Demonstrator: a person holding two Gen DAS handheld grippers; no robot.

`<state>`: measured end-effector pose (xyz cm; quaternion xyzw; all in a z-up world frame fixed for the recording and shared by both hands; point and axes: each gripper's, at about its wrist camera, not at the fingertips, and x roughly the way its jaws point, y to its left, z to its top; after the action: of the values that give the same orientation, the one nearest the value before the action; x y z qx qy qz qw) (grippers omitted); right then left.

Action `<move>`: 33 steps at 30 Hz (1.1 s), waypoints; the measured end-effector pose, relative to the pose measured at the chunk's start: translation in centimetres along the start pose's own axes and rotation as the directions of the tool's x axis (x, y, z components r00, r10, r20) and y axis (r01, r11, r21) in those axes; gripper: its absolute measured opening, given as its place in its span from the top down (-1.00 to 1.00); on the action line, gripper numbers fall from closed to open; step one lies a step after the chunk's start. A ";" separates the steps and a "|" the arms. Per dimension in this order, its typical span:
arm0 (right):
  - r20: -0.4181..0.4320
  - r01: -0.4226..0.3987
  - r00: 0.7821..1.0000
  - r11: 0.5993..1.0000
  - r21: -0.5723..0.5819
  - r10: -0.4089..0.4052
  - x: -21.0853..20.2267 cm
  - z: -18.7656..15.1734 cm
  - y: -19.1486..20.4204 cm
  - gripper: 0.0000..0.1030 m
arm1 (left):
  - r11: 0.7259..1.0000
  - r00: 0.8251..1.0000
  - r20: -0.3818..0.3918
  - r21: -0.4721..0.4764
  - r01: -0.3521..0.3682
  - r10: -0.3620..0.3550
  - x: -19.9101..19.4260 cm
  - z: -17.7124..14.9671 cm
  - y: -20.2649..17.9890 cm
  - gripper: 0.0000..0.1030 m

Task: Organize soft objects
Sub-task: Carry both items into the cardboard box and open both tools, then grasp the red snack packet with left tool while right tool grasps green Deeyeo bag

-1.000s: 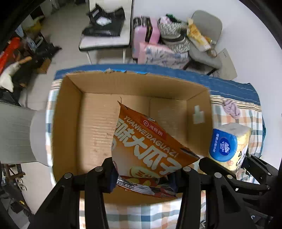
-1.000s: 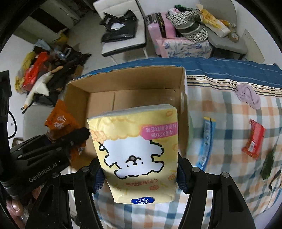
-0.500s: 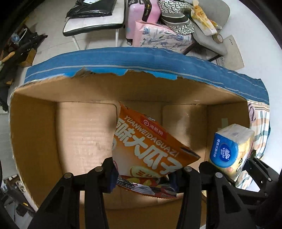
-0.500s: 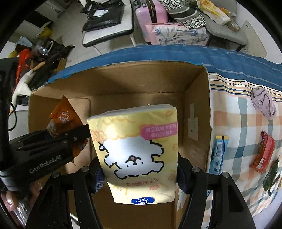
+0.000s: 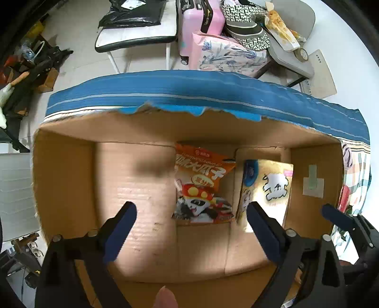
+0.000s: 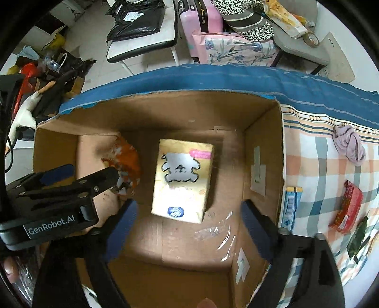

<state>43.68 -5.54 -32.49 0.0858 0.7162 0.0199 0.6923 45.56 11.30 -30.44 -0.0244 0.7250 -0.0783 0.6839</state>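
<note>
Beyond the bed – a pink suitcase, a floral pillow, a grey chair

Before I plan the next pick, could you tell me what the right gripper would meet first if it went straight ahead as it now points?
Probably the yellow tissue pack lying in the cardboard box: it sits centred beyond the open right gripper, though depth is unclear.

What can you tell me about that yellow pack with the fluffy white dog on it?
The yellow soft plastic tissue pack is a plump rectangular block printed with a white cartoon dog, a pink label near one end and a blue round logo at the other. It sits dog side up on the floor of the brown cardboard box, right of the orange snack bag. No claw touches it.
</note>
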 end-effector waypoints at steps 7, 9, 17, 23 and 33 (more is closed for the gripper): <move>0.022 0.021 1.000 1.000 -0.017 -0.021 -1.6 -3.0 0.5 -1.00 | 0.999 0.997 0.068 -0.015 -0.040 0.041 -2.0 -2.5 1.0 -0.93; 0.041 0.028 0.999 0.999 -0.023 -0.027 -2.3 -4.3 0.6 -1.00 | 0.998 0.992 0.105 -0.016 -0.063 0.065 -3.1 -4.0 1.1 -0.93; 0.109 0.054 0.993 0.998 -0.031 -0.051 -5.8 -9.9 1.4 -1.00 | 0.993 0.966 0.227 -0.023 -0.119 0.121 -7.7 -9.5 0.8 -0.93; 0.184 0.056 0.982 0.997 -0.059 -0.044 -9.9 -14.3 1.9 -1.00 | 0.987 0.940 0.303 -0.038 -0.155 0.159 -11.2 -14.0 0.2 -0.93; 0.254 -0.063 0.963 0.991 -0.118 0.091 -15.9 -19.0 0.1 -1.00 | 0.989 0.915 0.376 -0.055 -0.137 0.147 -15.7 -18.3 -3.2 -0.93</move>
<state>25.24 -6.06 -15.99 0.0776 0.6138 0.0746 0.7821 28.14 11.86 -13.51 0.0042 0.5800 -0.0123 0.8145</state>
